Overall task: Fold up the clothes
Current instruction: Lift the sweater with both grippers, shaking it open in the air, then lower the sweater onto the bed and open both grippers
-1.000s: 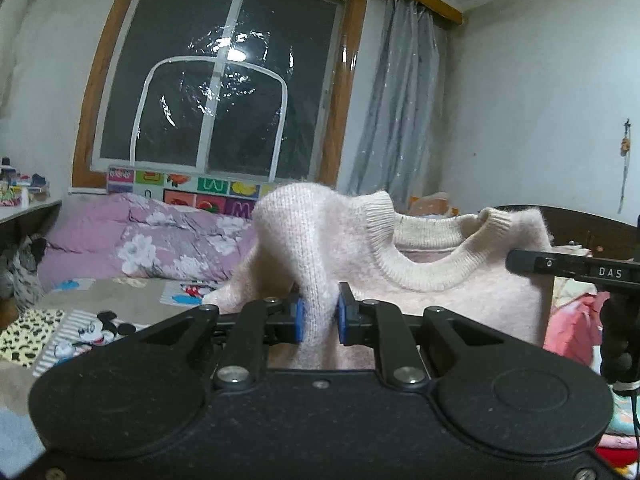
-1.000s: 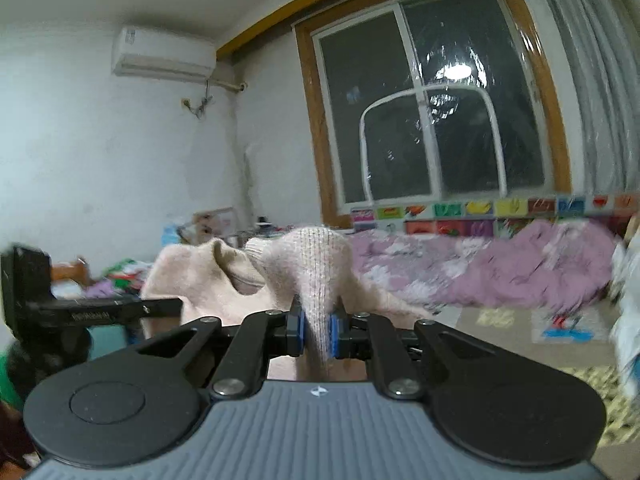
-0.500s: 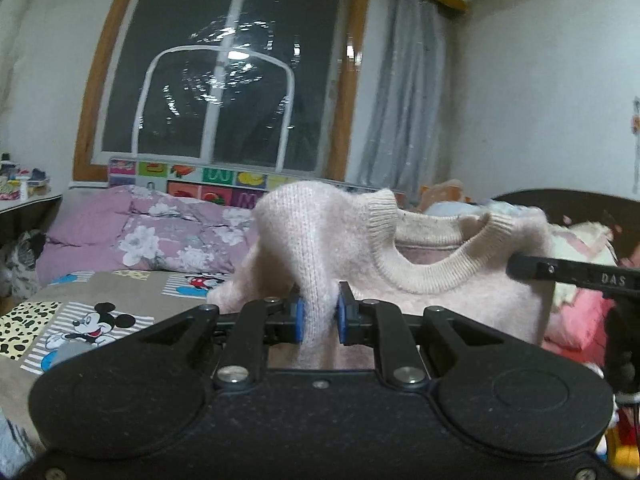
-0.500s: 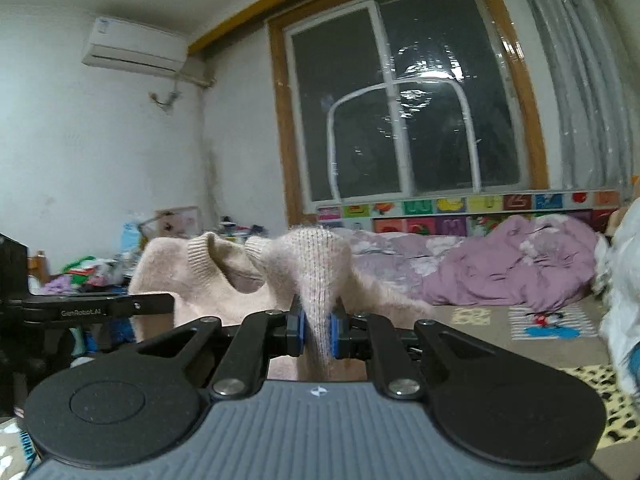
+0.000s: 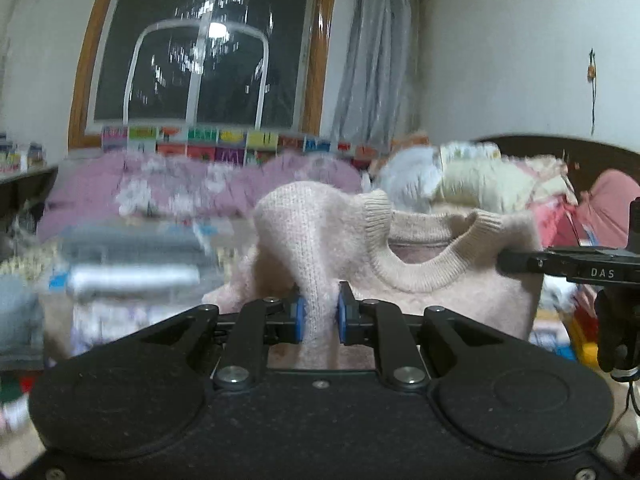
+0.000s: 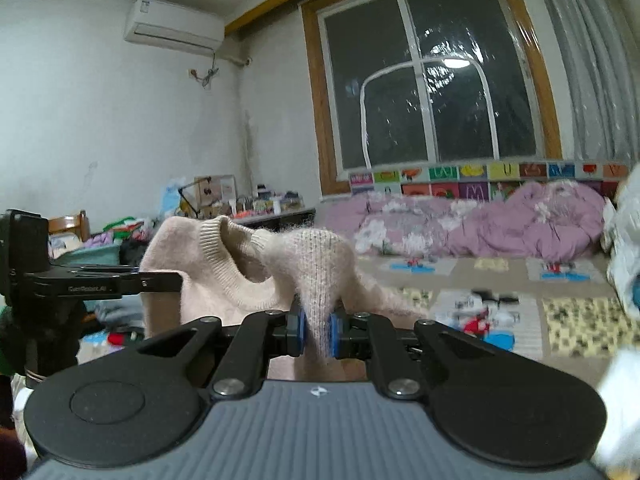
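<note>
- Sweater (image 5: 448, 300): pale pink knit, ribbed neckline. Held up in the air by both shoulders, neck opening sagging between the two grips, body hanging below out of sight.
- Left gripper (image 5: 319, 316): blue pads clamped on a bunched fold of the sweater's shoulder; the knit bulges up above the pads. Grip unchanged over the last second.
- Right gripper (image 6: 316, 330): likewise pinching the other shoulder, fabric pressed tight between its pads. Also visible from the left wrist view as a black bar at the far edge of the sweater.
- Change noted: the background has shifted in both views. In the left view the window sits higher, a stack of folded clothes (image 5: 132, 268) now shows low at the left, and that whole side is blurred, which suggests quick movement. In the right view more of the patterned bed sheet (image 6: 520, 304) is exposed than a second ago.
- Purple quilt (image 6: 520, 228): heaped along the far side of the bed, under the window.
- Reading for the task: the sweater appears to be in transit, carried spread toward the bed, probably to be laid flat. No fold has been made yet.
- Caution: the knit is soft and stretchy; uneven lowering could leave the body rumpled beneath.
</note>
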Available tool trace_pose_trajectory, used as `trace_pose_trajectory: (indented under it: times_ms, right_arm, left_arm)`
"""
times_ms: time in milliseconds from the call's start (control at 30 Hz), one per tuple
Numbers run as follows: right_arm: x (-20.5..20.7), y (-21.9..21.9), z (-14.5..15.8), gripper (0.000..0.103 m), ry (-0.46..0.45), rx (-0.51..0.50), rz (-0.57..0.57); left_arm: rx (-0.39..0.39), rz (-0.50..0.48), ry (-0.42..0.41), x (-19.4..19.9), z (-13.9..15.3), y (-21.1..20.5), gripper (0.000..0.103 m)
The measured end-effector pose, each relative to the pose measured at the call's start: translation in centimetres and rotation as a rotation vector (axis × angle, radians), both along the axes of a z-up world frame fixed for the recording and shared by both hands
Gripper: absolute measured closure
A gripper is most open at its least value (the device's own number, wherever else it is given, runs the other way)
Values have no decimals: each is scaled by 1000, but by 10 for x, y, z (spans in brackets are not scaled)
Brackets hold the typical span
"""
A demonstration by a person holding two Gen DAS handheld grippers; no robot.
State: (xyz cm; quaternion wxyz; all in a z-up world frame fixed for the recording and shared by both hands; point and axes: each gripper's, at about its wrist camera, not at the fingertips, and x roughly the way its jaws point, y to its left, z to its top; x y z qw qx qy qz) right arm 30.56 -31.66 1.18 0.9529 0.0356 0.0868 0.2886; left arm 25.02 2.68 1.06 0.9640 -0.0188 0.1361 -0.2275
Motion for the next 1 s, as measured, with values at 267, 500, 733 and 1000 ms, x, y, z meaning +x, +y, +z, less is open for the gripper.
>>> trace_pose_trajectory:
  times_ms: [267,500,733,1000]
  right_arm:
    - [-84,7,-47,89,26,-35,7]
    - [-144,14,-73,89,84,-10,-1]
    - [-189,14,-102,84,212,27,-35]
    - [-236,0,-124,67,377,74,-81]
  left_arm:
    - [-1,4,51,-73,-35,4,89]
    - [1,14,130,-128,-67,5,89]
    - [20,10,248,-168,-88,12,82]
    - [-44,-16,363,-215,-94,39,54]
